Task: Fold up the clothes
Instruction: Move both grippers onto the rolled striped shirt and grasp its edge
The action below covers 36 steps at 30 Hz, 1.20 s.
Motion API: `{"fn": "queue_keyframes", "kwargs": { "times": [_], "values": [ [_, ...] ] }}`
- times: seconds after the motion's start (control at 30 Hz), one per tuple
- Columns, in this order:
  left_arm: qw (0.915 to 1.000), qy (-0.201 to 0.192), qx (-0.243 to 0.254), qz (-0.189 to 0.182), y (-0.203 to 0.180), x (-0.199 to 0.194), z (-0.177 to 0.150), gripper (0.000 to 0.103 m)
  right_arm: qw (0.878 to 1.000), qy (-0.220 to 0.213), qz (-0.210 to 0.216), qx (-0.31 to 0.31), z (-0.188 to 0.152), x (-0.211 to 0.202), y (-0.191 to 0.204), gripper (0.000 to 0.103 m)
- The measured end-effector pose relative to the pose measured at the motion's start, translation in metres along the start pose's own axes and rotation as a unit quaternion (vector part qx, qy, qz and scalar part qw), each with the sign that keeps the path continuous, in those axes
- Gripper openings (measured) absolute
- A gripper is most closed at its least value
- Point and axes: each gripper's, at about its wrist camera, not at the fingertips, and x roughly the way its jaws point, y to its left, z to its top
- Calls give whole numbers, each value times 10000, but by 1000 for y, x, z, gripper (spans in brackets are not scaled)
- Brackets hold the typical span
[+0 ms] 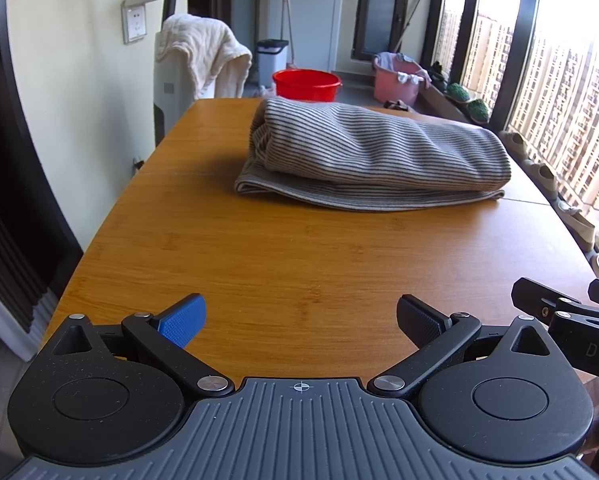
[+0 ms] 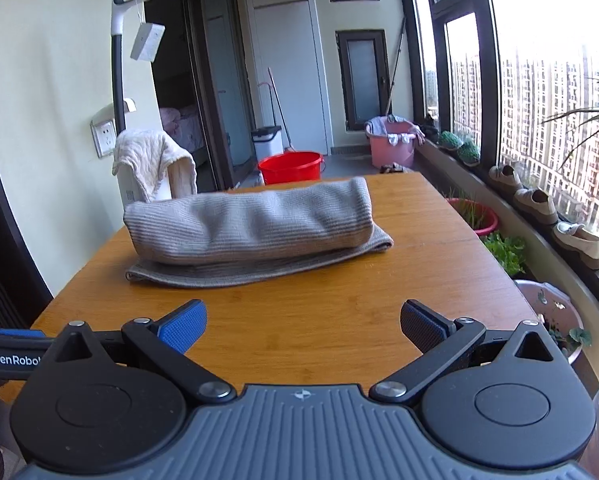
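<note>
Both claws spread wide and empty over the near end of the table, folded striped garment ahead of them.

Left claw (image 1: 301,322) has its blue pad and black pad well apart with nothing between them, above bare wood of the table (image 1: 299,264); the right claw (image 2: 303,326) is spread the same way, also holding nothing. Part of the right claw's black frame shows at the left claw's right side. Ahead of both claws, well apart from the fingertips, lies the grey striped garment (image 2: 255,228), folded into a thick roll-like bundle on a flatter layer, resting on the table. Beyond it on the floor stand a red basin (image 1: 306,85) and a pink basin (image 2: 391,144).
</note>
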Motion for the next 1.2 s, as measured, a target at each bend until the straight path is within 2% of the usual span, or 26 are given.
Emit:
{"fn": "queue_keyframes", "kwargs": {
  "times": [0.1, 0.13, 0.2, 0.23, 0.33, 0.43, 0.53, 0.63, 0.73, 0.83, 0.9, 0.97, 1.0, 1.1, 1.2],
  "values": [
    [9998, -94, -74, -181, 7, 2, 4, 103, 9970, 622, 426, 187, 5, 27, -14, 103],
    [9995, -156, -100, -236, 10, 2, 6, 103, 9959, 679, 551, 225, 6, 32, -17, 103],
    [9989, -288, -154, -336, 16, 5, 9, 103, 9952, 541, 771, 262, 8, 37, -23, 103],
    [9985, -326, -192, -395, 19, 7, 11, 103, 9956, 329, 856, 176, 10, 38, -25, 103],
    [9964, -368, -298, -704, 25, 19, 20, 103, 9958, -316, 719, -478, 26, 48, -21, 103],
    [9931, -403, -399, -1027, 31, 31, 29, 103, 9955, -342, 394, -793, 49, 79, -22, 103],
    [9886, -436, -501, -1348, 36, 44, 39, 103, 9971, -244, 298, -656, 71, 118, -32, 103],
    [9900, -465, -376, -1277, 32, 61, 51, 103, 9987, -155, 257, -420, 87, 155, -42, 103],
    [9888, -540, -532, -1285, 38, 85, 71, 103, 9993, 93, 349, -90, 91, 185, -53, 103],
    [9866, -475, -690, -1403, 45, 111, 91, 103, 9979, 413, 452, 233, 82, 205, -63, 103],
    [9865, -416, -690, -1428, 46, 127, 101, 103, 9945, 686, 579, 549, 72, 214, -71, 103],
    [9871, -326, -606, -1446, 44, 139, 109, 102, 9891, 784, 772, 976, 64, 218, -82, 103],
    [9873, -277, -555, -1461, 42, 143, 112, 102, 9891, 760, 808, 971, 63, 216, -82, 103],
    [9880, -51, -438, -1480, 33, 161, 117, 101, 9950, 505, 762, 402, 63, 200, -71, 103],
    [9909, -30, -329, -1308, 25, 168, 118, 100, 9970, 247, 713, -168, 64, 184, -59, 103]
  ]
}}
